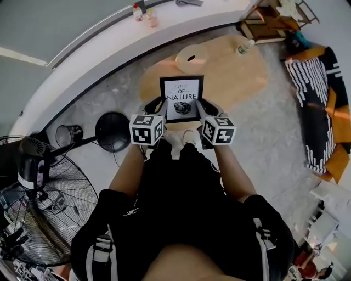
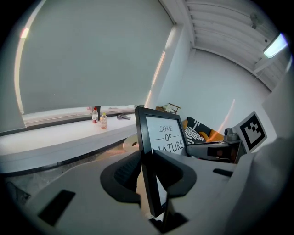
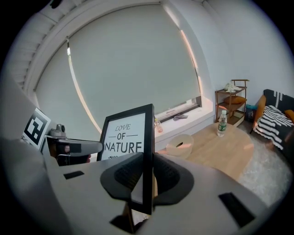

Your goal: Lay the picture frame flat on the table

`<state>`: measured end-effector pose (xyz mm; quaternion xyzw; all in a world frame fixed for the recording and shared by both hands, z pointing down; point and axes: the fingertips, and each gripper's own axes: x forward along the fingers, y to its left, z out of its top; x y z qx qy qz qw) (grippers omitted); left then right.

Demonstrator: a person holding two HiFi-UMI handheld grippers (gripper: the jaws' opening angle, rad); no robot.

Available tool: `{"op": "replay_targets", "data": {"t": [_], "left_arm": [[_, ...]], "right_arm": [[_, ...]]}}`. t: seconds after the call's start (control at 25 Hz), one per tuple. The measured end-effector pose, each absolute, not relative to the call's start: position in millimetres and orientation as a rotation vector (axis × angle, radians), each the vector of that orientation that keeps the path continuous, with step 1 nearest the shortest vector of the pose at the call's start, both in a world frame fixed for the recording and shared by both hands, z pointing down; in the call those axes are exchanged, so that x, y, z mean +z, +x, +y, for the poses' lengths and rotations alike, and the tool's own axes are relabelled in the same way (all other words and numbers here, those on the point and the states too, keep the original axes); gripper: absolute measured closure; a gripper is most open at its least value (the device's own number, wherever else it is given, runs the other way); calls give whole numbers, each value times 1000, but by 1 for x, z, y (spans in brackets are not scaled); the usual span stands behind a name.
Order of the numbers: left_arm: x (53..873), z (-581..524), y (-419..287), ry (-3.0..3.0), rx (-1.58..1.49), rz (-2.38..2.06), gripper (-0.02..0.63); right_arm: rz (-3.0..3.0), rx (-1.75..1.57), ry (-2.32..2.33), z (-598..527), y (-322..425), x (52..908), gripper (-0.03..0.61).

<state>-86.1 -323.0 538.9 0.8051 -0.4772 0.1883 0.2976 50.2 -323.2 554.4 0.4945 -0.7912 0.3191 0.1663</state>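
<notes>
1. Frame (image 1: pixel 181 99) is held up in the air between both hand-held grippers, clear of the worktop (image 1: pixel 241 74). In the head view it is seen over the worktop's near edge.
2. Frame: black border, white print reading "LOVE OF NATURE", with a dark leaf motif below. The print is turned towards the person.
3. Left hand-held gripper (image 1: pixel 160 107): clamped on the frame's left edge. In the left gripper view the frame (image 2: pixel 161 135) is seen standing upright, nearly edge-on, and the jaws of the left hand-held gripper (image 2: pixel 148 170) are pressed against its two faces.
4. Right hand-held gripper (image 1: pixel 202 108): clamped on the frame's right edge. In the right gripper view the frame (image 3: pixel 127 133) is seen edge-on and upright, pinched by the right hand-held gripper (image 3: pixel 147 176).
5. Worktop: pale wood, rounded outline. A bottle (image 1: pixel 244 48) is noted standing at its far side, also seen in the right gripper view (image 3: pixel 222 123). A round disc (image 1: pixel 192 57) with a small slot lies at its left end.
6. Surroundings: a fan (image 1: pixel 38 203) is recorded on the floor at the person's left. A curved white ledge (image 1: pixel 98 46) runs behind the worktop, with two small bottles (image 1: pixel 145 15) on it. A striped rug (image 1: pixel 313 110) lies at the right.
</notes>
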Motion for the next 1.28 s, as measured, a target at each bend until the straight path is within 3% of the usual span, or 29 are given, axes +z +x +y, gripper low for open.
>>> {"op": "replay_targets", "data": {"t": [1.28], "left_arm": [[897,-288,-65,1702,793,-917,515]], "right_arm": [[-1726,1335,1080,-280,71,911,492]]}}
